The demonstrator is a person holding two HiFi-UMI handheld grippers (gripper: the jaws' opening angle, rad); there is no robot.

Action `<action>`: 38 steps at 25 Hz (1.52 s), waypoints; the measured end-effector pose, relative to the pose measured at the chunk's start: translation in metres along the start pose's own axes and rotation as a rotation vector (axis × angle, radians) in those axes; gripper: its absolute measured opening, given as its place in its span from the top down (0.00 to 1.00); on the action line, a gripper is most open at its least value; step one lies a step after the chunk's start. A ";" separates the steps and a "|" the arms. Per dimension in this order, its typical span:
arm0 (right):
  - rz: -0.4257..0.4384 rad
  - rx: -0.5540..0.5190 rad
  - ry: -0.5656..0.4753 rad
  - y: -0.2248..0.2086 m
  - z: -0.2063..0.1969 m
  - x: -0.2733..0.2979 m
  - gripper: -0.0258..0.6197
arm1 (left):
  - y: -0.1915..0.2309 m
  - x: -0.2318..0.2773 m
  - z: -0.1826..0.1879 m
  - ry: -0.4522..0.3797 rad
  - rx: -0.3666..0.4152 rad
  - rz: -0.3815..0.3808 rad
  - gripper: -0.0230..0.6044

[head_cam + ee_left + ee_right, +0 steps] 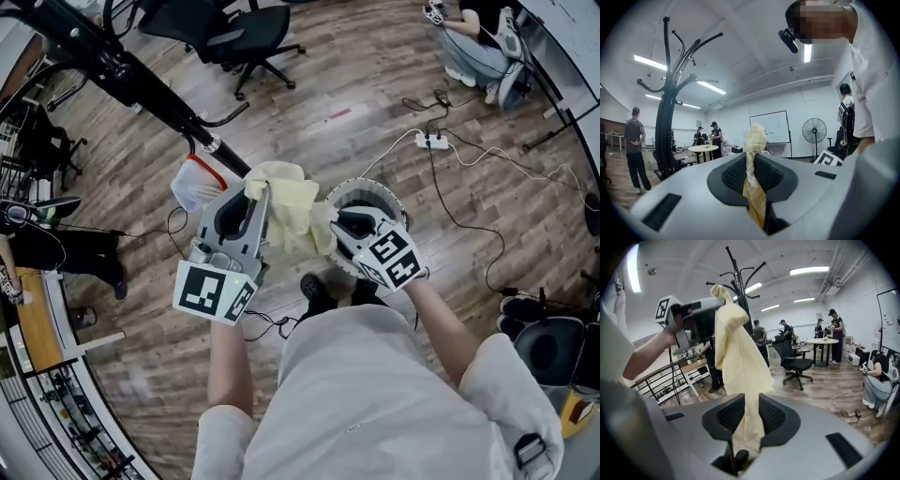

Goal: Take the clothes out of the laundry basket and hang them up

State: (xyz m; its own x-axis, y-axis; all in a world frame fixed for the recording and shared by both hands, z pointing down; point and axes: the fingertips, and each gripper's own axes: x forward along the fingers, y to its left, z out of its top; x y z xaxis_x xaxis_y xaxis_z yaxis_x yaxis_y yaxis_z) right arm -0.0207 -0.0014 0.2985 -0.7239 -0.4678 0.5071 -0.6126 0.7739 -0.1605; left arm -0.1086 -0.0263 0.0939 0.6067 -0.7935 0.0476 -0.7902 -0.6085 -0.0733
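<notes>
Left gripper (255, 195) held level, clamped on yellow cloth (286, 206), right gripper (334, 221) lower, tilted down above basket (395, 202), jaws parted round loose cloth.

an open-plan office or lab workspace. wood-plank floor (356, 84), white walls, long ceiling strip lights (809, 270). a black swivel office chair (796, 363), a round white table (821, 340) with people standing by it, a wall whiteboard (769, 126), a pedestal fan (814, 132), a black coat stand (663, 122), and a power strip (431, 142) trailing cables across the floor.

No legible text or signs
</notes>
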 end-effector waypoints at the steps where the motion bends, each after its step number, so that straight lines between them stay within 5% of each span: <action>1: 0.014 0.008 0.024 0.005 -0.010 0.009 0.80 | 0.002 -0.003 0.007 -0.010 0.008 0.011 0.89; 13: 0.210 0.183 0.170 0.073 -0.084 0.092 0.58 | 0.030 -0.041 0.066 -0.077 0.093 0.146 0.89; 18: 0.176 0.228 0.205 0.082 -0.084 0.124 0.54 | 0.042 -0.060 0.078 -0.089 0.118 0.179 0.89; 20: 0.176 0.244 0.207 0.083 -0.083 0.131 0.57 | 0.046 -0.068 0.081 -0.096 0.130 0.190 0.89; 25: 0.202 0.235 0.164 0.089 -0.065 0.139 0.84 | 0.067 -0.086 0.085 -0.109 0.141 0.216 0.89; 38: -0.066 0.018 0.070 0.040 -0.009 0.123 0.91 | 0.130 -0.155 0.055 -0.150 0.102 0.270 0.89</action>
State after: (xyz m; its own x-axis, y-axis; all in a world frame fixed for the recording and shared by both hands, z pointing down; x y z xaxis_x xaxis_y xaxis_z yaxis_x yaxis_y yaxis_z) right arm -0.1316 -0.0249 0.3620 -0.6583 -0.4864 0.5746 -0.6643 0.7343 -0.1395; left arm -0.3003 0.0178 0.0217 0.3886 -0.9117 -0.1334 -0.9160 -0.3666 -0.1628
